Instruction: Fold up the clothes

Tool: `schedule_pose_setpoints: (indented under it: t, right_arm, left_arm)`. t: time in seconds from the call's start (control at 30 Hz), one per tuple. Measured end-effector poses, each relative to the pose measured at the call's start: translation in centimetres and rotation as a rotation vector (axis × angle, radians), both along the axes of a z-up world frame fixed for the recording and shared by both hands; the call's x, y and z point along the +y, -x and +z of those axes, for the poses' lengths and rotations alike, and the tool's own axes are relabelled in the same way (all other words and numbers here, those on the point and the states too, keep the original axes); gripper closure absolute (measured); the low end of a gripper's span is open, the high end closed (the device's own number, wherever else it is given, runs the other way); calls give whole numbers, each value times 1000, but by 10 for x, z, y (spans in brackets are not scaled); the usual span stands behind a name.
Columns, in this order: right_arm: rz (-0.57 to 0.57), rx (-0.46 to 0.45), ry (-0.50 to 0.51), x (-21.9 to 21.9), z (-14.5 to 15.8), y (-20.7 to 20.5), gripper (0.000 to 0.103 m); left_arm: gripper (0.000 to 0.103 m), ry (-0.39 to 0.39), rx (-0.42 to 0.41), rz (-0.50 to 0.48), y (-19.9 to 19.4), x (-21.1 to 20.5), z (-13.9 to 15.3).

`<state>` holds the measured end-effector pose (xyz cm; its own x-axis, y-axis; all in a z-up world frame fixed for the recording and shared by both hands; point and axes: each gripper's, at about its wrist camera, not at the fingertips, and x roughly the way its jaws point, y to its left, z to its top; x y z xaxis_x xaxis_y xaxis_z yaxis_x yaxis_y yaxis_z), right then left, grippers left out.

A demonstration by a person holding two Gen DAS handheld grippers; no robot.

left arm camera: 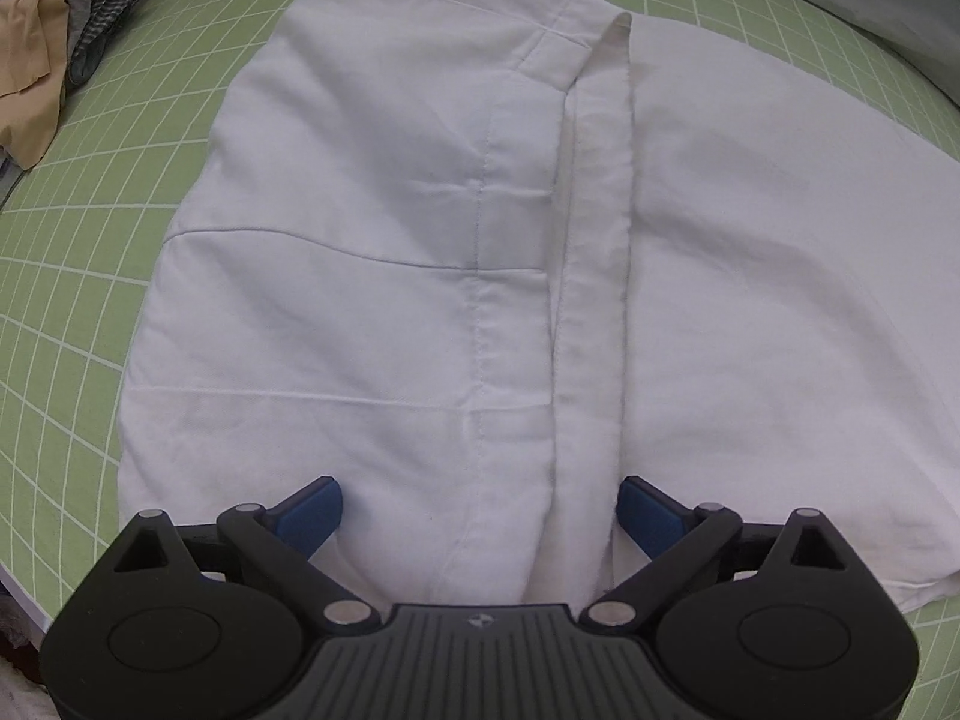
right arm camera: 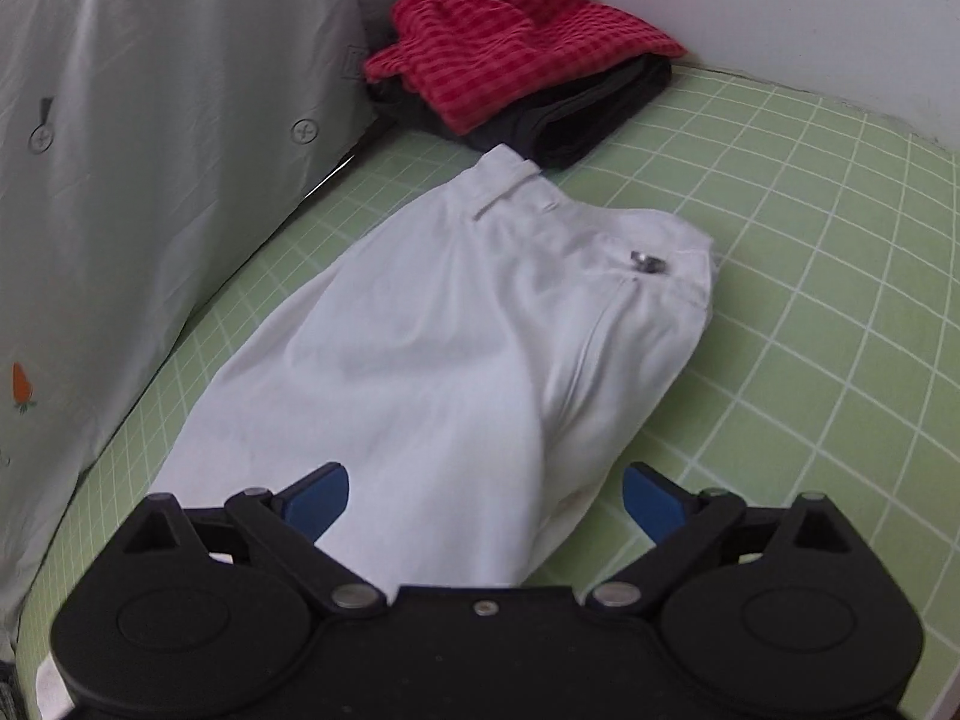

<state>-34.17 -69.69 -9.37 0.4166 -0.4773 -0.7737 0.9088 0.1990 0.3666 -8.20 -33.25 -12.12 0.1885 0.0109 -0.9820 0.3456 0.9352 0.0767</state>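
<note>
- Lying flat on the green gridded tabletop (left arm camera: 72, 312), the white trousers (left arm camera: 420, 276) are doubled lengthwise, with seams and a long fabric strip running up the middle in the left wrist view.
- The left hand-held gripper (left arm camera: 480, 516) hangs almost straight down over the near end of the trousers, its blue pads spread wide with cloth below them but nothing pinched.
- The right hand-held gripper (right arm camera: 485, 501) is likewise spread and empty, angled over the trousers (right arm camera: 432, 360) toward the waistband, where a metal button (right arm camera: 648, 261) shows.
- Risk: closing on the top layer only. The layers look loosely stacked, so a shallow pinch would lift one and spoil the alignment.
- Risk: uneven lifting. If the two grippers take hold at mismatched points, the next fold will likely come out skewed, dragging the loose centre strip sideways.
- Risk: sweeping too far. The waistband lies just beside a folded stack, a red checked garment (right arm camera: 516, 42) on dark clothes (right arm camera: 588, 120), and a careless carry could knock it.
- An unfolded pile of clothes (left arm camera: 54, 60) sits at the far left corner, well apart.
</note>
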Motion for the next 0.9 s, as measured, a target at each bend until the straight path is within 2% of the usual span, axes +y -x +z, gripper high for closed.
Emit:
schedule_pose_setpoints:
  t: [0.13, 0.27, 0.37, 0.53, 0.73, 0.8, 0.83, 0.87, 0.9]
  right_arm:
    - [-9, 42, -7, -29, -15, 0, 4]
    - [8, 53, -12, -43, -30, 1, 1]
    - [40, 74, 23, -44, -33, -5, 0]
    - [71, 161, 75, -39, -37, -20, 0]
    - [88, 198, 75, -40, -36, -26, 0]
    - [113, 193, 85, -39, -35, -25, 5]
    - [120, 183, 92, -38, -34, -23, 12]
    - [131, 170, 97, -37, -32, -22, 26]
    - [147, 153, 98, -36, -31, -22, 33]
  left_arm:
    - [0, -23, 13, 14, -3, -4, -4]
    - [0, 1, 31, 51, -7, 1, -6]
    - [0, 19, 35, 78, -8, 5, -6]
    - [0, 25, 32, 92, -7, 7, -6]
    - [0, 32, 22, 92, -4, 11, -6]
    - [0, 34, 18, 89, -3, 12, -5]
    - [0, 35, 17, 88, -2, 13, -5]
    - [0, 36, 15, 86, -2, 13, -5]
    - [0, 36, 14, 84, -1, 14, -5]
